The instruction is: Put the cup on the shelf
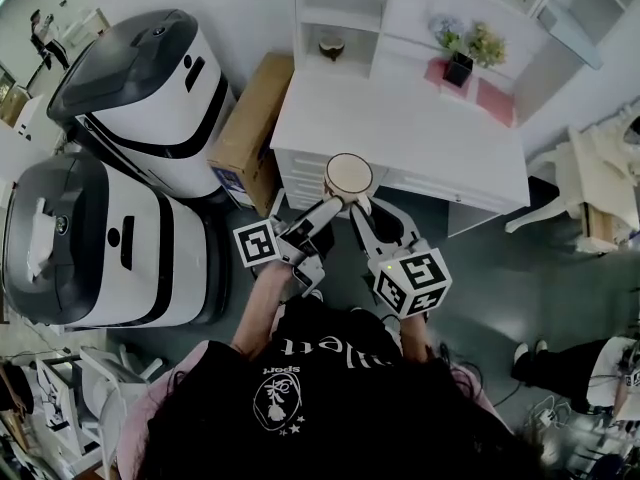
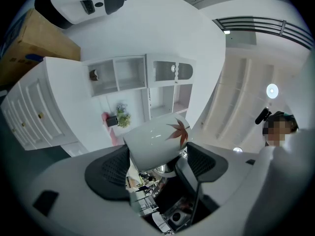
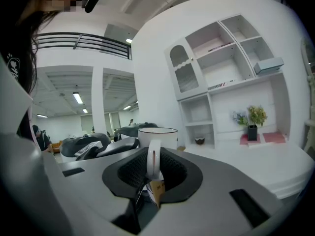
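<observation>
A white cup [image 1: 348, 176] with a brown rim and a red leaf print [image 2: 155, 141] hangs in the air just in front of the white desk [image 1: 400, 118]. My right gripper [image 1: 362, 211] is shut on the cup's handle [image 3: 153, 161], with the cup's body [image 3: 157, 134] upright beyond the jaws. My left gripper [image 1: 325, 208] stands wide around the cup's body, its pads [image 2: 110, 168] beside the wall without pressing on it. The white shelf unit [image 1: 345, 8] stands at the back of the desk, with open compartments [image 2: 130, 75] [image 3: 221, 68].
Two large white-and-black machines [image 1: 150, 78] [image 1: 90, 238] stand at the left. A cardboard box [image 1: 250, 128] leans against the desk's side. A potted plant [image 1: 462, 58] sits on the desk, a small bowl [image 1: 331, 44] in a shelf compartment. A white chair [image 1: 590, 188] is at the right.
</observation>
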`<state>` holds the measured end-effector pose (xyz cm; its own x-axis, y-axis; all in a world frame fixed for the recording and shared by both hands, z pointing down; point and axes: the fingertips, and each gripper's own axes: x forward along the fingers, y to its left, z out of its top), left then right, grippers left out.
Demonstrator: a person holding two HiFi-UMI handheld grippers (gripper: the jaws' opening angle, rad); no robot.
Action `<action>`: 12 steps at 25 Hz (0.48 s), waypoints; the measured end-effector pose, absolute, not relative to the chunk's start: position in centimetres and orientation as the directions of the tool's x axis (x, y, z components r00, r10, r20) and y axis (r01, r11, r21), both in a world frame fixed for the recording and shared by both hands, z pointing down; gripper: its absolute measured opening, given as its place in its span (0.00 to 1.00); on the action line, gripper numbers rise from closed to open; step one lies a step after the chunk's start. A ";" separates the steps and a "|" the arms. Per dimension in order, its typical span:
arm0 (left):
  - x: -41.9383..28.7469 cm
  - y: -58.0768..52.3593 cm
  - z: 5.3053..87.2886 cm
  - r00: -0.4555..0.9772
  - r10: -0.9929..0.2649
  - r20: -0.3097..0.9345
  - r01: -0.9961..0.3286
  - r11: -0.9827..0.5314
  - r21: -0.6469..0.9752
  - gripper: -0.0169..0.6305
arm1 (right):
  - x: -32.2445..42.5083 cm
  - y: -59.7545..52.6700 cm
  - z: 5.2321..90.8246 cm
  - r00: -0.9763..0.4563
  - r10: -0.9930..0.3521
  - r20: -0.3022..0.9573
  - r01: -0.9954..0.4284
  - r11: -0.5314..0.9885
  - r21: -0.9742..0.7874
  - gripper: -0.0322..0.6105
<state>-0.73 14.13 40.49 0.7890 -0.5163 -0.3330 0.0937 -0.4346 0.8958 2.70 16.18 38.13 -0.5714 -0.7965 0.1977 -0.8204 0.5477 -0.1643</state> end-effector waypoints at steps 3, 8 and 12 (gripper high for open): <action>-1.6 13.9 40.8 0.796 -0.509 -0.327 0.098 -0.425 0.900 0.58 | 1.9 16.0 38.4 -0.562 -0.803 0.200 -0.827 0.536 -0.169 0.19; -2.4 13.3 41.7 0.807 -0.501 -0.313 0.096 -0.412 0.906 0.58 | 1.0 15.4 39.2 -0.550 -0.807 0.216 -0.834 0.521 -0.180 0.19; -2.4 12.7 42.1 0.807 -0.503 -0.308 0.100 -0.398 0.912 0.58 | 1.0 14.8 39.6 -0.547 -0.806 0.227 -0.837 0.515 -0.188 0.19</action>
